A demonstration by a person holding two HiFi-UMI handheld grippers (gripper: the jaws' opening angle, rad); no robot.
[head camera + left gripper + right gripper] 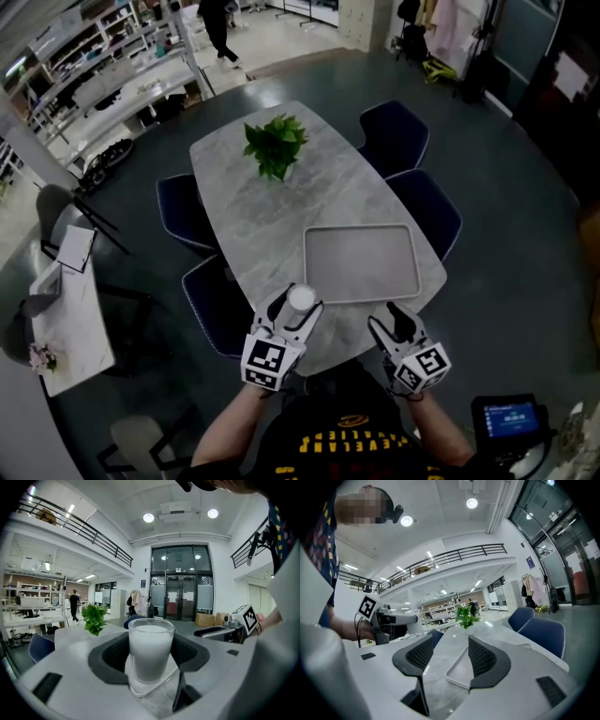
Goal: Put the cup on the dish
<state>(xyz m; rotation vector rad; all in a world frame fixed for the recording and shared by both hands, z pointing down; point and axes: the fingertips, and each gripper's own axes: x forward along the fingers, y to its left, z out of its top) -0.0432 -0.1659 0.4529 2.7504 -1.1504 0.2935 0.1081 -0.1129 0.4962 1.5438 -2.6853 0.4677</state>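
A frosted white cup (151,649) stands upright between the jaws of my left gripper (150,660), which is shut on it. In the head view the cup (301,298) and left gripper (292,315) are at the near-left corner of the flat grey dish (361,263) on the marble table (253,216). That dish corner (140,691) shows just under the cup's base; I cannot tell whether they touch. My right gripper (387,320) hovers open at the dish's near edge, and the dish's corner (457,672) lies between its jaws with nothing held.
A potted green plant (275,145) stands at the table's far end. Dark blue chairs (424,206) line both long sides. A small side table (66,319) is at the left, and a device with a lit screen (511,419) at the lower right.
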